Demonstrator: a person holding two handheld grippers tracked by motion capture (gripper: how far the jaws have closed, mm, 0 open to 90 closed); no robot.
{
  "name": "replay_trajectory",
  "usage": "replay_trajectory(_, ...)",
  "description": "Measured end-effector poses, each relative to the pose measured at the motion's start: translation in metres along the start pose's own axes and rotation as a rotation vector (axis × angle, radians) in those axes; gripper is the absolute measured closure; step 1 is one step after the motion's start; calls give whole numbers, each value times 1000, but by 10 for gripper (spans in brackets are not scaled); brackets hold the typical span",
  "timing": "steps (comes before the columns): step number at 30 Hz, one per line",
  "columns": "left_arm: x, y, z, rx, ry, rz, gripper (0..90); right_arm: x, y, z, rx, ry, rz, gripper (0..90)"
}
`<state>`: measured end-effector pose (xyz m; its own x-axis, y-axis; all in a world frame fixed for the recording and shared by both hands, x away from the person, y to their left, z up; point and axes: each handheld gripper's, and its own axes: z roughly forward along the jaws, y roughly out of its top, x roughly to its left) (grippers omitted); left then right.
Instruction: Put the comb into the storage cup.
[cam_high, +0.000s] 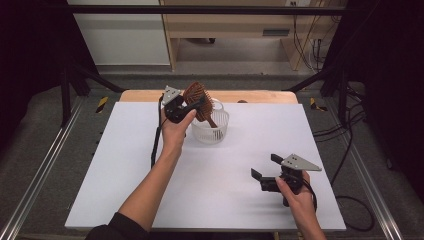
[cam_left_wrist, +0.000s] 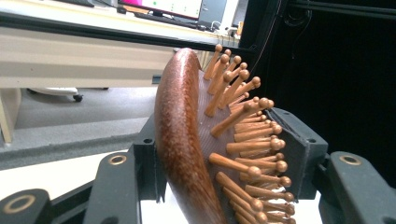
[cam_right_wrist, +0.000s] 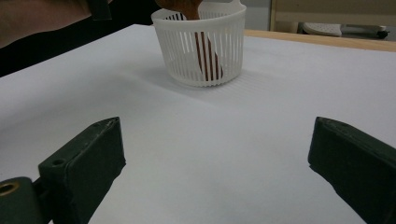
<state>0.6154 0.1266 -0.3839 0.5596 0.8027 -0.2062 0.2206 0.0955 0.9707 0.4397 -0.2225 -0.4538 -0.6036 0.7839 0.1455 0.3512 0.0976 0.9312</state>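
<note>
A brown wooden hairbrush (cam_high: 195, 95) stands tilted, its handle (cam_right_wrist: 205, 56) reaching down into a white slotted basket (cam_high: 211, 129) at the back middle of the white board. My left gripper (cam_high: 192, 106) grips the brush head above the basket's left rim. Seen along its jaws, the smooth back of the hairbrush (cam_left_wrist: 180, 140) lies against one pad and the bristle tips reach the other. My right gripper (cam_high: 264, 165) rests near the front right of the board, open with nothing between its jaws, pointing toward the basket (cam_right_wrist: 201, 46).
The white board (cam_high: 125, 175) lies on a wooden table (cam_high: 260, 96). Metal rails run along both sides. Cables trail on the floor at the right, and a wooden bench stands behind the table.
</note>
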Motion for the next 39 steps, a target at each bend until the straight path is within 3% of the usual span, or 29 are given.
replay_trajectory(18,24,-11,-11,1,-27,-55,418,4,-1,4,12,12,-7,42)
replay_trajectory(39,29,-13,-12,7,-28,-64,407,3,-1,3,12,12,-7,42)
